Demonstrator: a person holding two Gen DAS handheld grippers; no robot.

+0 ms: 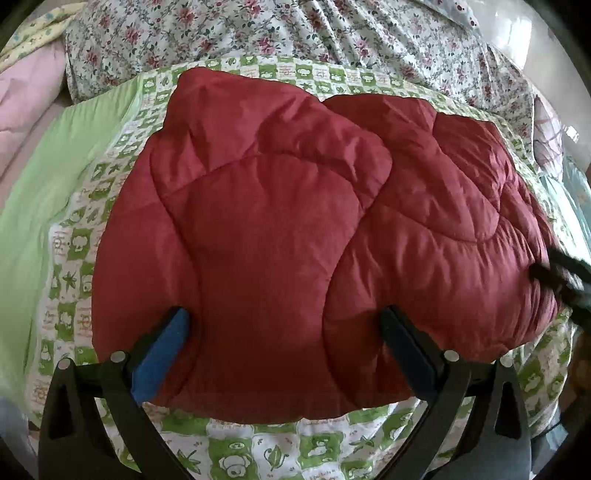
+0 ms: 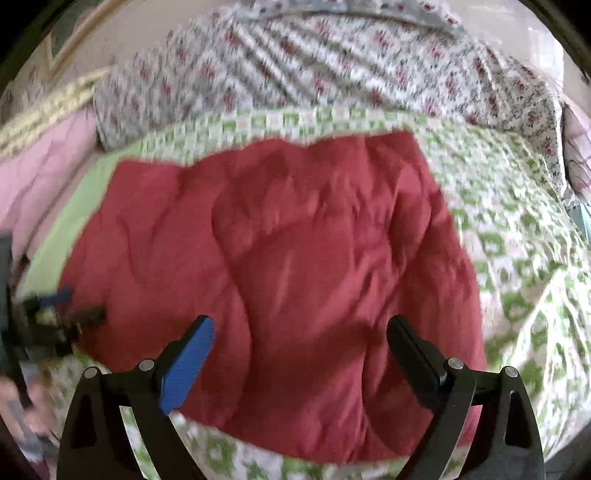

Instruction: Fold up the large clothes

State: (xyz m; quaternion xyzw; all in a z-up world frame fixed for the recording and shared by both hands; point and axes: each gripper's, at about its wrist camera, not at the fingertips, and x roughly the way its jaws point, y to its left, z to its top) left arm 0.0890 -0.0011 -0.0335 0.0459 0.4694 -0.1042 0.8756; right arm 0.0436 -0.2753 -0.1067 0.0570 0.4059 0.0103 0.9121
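A red quilted jacket [image 1: 295, 206] lies folded over on a green-and-white patterned sheet [image 1: 74, 236]. My left gripper [image 1: 284, 317] is open at the jacket's near edge, and the padded cloth bulges between its two spread fingers. The right gripper [image 1: 554, 275] shows as a dark blur at the jacket's right edge. The right wrist view is motion-blurred. There the red jacket [image 2: 295, 258] fills the middle and my right gripper [image 2: 301, 325] hangs open over its near part. The left gripper [image 2: 62, 310] appears at the jacket's left edge.
A floral duvet [image 1: 258, 33] is bunched along the far side of the bed. Pink bedding [image 1: 26, 103] lies at the far left beside a plain green sheet strip [image 1: 29, 206]. A person's legs in grey trousers [image 1: 491, 461] stand at the bed's near edge.
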